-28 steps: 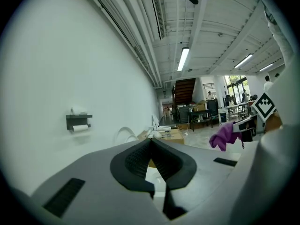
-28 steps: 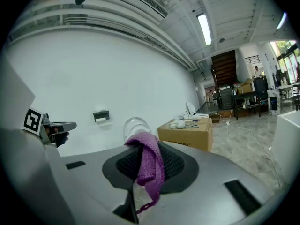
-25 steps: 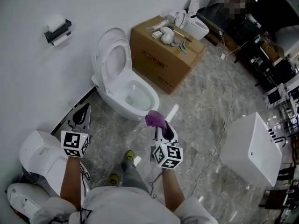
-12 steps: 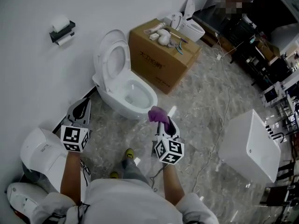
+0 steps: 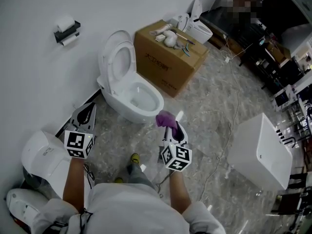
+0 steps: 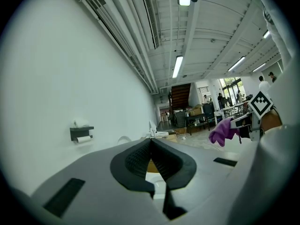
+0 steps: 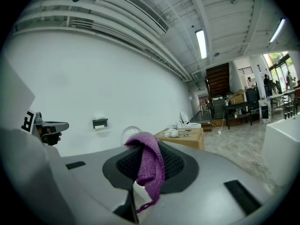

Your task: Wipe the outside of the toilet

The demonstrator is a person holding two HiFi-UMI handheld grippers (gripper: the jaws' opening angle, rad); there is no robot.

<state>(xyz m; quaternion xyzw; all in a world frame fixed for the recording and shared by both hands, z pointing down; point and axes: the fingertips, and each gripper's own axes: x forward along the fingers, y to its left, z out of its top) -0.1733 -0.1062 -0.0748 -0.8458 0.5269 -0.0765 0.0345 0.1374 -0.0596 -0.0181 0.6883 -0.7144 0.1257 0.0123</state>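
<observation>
Pinching a purple cloth (image 5: 165,117), the right gripper (image 5: 171,126) is held mid-frame near the toilet (image 5: 120,112) (left gripper (image 5: 89,108) clenched, empty); the bowl's outside must be reached next.

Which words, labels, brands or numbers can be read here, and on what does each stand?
No text can be read with certainty.
Cardboard box: dark print on its side, too blurred to read.
White appliance: grey label, too small.
Left gripper and right gripper, which holds a purple cloth: square marker patterns only, no words.
</observation>
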